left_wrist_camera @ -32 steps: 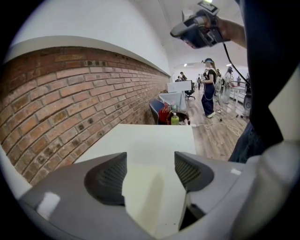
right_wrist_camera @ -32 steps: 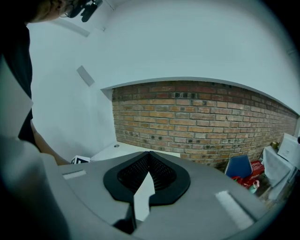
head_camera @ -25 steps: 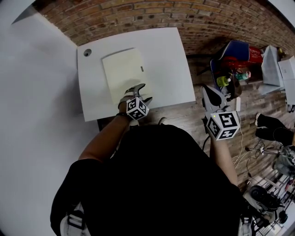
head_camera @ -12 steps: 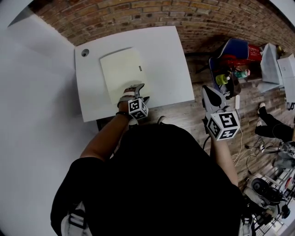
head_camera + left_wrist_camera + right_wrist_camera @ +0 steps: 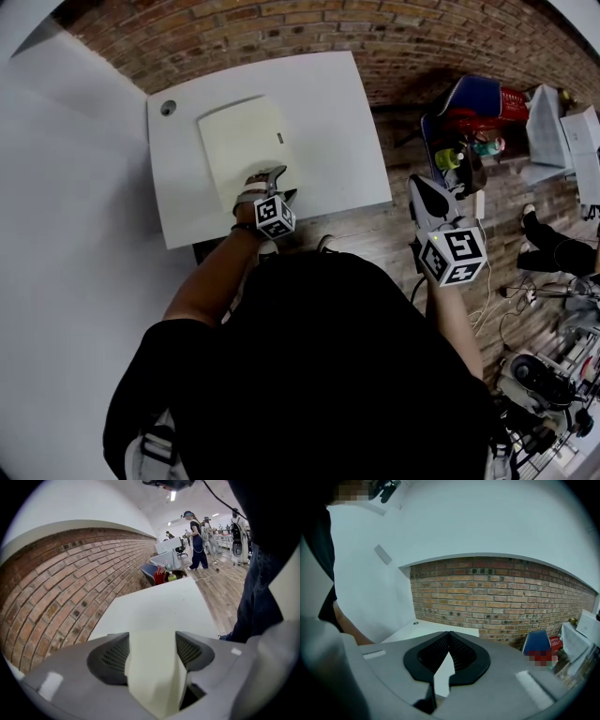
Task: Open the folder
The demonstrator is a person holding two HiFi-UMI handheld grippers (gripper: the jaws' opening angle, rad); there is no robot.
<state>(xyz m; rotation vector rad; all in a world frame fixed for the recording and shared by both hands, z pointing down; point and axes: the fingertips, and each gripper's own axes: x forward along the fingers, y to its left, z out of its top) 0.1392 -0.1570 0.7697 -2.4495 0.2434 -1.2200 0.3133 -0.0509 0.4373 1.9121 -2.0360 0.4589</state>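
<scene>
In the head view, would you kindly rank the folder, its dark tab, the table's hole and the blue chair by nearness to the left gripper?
1. folder, between the left gripper's fingers.
2. dark tab, just ahead on the folder.
3. hole, table's far-left corner.
4. blue chair, off the table, right.

White table (image 5: pixel 337 122), square-cornered, against the brick wall. Pale cream folder (image 5: pixel 246 145) lies flat on it. Round grommet hole (image 5: pixel 168 108) at far-left corner.
</scene>
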